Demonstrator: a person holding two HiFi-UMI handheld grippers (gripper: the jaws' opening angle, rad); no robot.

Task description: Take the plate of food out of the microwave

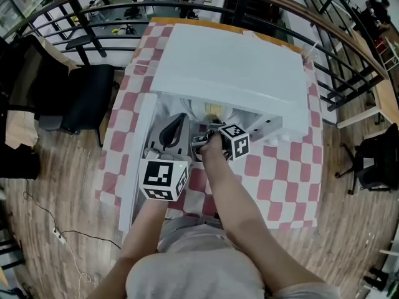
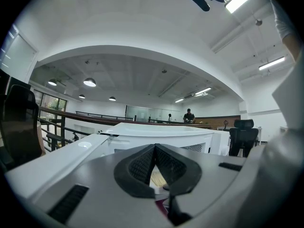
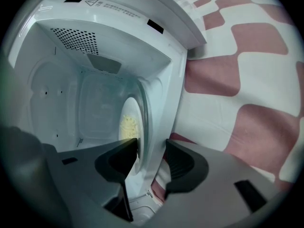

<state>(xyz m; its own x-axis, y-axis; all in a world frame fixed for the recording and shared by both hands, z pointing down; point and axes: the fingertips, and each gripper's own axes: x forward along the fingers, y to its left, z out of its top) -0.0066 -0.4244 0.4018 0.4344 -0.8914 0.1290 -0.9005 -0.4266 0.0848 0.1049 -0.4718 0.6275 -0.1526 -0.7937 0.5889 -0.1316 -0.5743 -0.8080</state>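
Observation:
The white microwave [image 1: 230,67] stands on the checked table with its door [image 1: 138,167] swung open to the left. Inside lies a white plate [image 3: 129,122] with pale yellow food, partly visible in the head view [image 1: 209,109]. My right gripper [image 3: 152,145] reaches into the opening and is rolled on its side. The plate's near rim sits between its jaws; one pad lies at the rim and a gap shows on the other side. My left gripper [image 2: 154,146] hovers in front of the opening by the door [image 1: 179,124]. Its tips touch and hold nothing.
The table [image 1: 283,185] carries a red and white checked cloth [image 3: 247,75]. A black office chair [image 1: 87,95] stands to the left and another chair [image 1: 374,161] to the right. Railings run behind the table.

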